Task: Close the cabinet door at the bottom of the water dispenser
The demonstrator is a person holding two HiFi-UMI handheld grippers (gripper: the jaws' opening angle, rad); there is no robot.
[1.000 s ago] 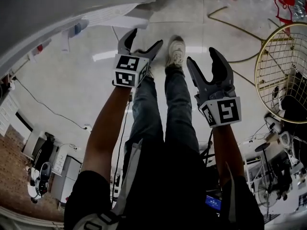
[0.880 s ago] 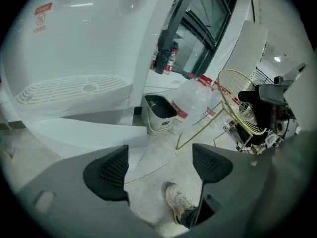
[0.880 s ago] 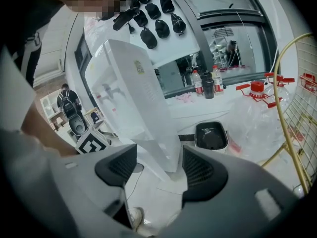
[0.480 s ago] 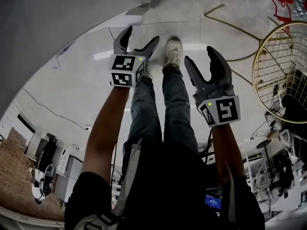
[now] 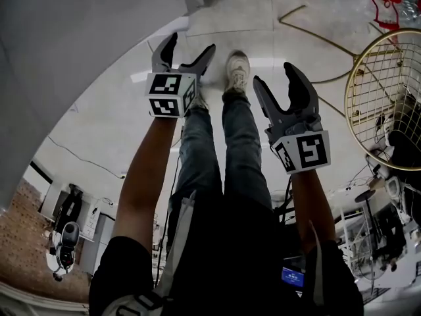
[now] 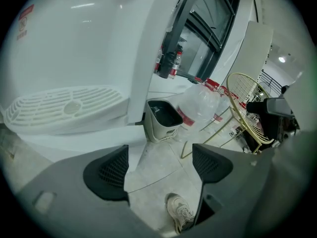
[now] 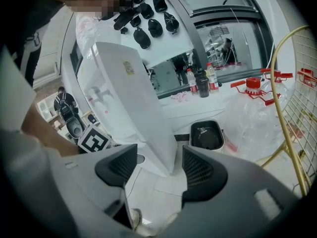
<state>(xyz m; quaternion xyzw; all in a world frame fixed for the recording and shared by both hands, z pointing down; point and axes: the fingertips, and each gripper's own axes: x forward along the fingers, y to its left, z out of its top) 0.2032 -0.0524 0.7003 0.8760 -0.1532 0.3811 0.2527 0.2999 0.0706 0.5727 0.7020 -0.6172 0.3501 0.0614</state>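
The white water dispenser point(image 5: 79, 38) fills the upper left of the head view. In the left gripper view its body point(image 6: 74, 48) is very close, with the round drip grille point(image 6: 64, 103) just beyond the jaws. From the right gripper view it stands as a tall white box point(image 7: 129, 108). I cannot pick out the bottom cabinet door. My left gripper point(image 5: 192, 43) point(image 6: 159, 165) is open beside the dispenser, nothing between its pads. My right gripper point(image 5: 274, 76) point(image 7: 157, 167) is open further right, also with nothing in it.
A small bin point(image 6: 162, 118) point(image 7: 207, 135) sits on the floor beside the dispenser, next to a big clear water bottle point(image 6: 203, 103) point(image 7: 252, 103). A gold wire basket point(image 5: 388, 91) stands at the right. The person's shoe point(image 5: 238, 68) is between the grippers.
The dispenser's white surface has spread further across the left of the head view. My left gripper has shifted a little left and up toward it. Both jaws stand as before.
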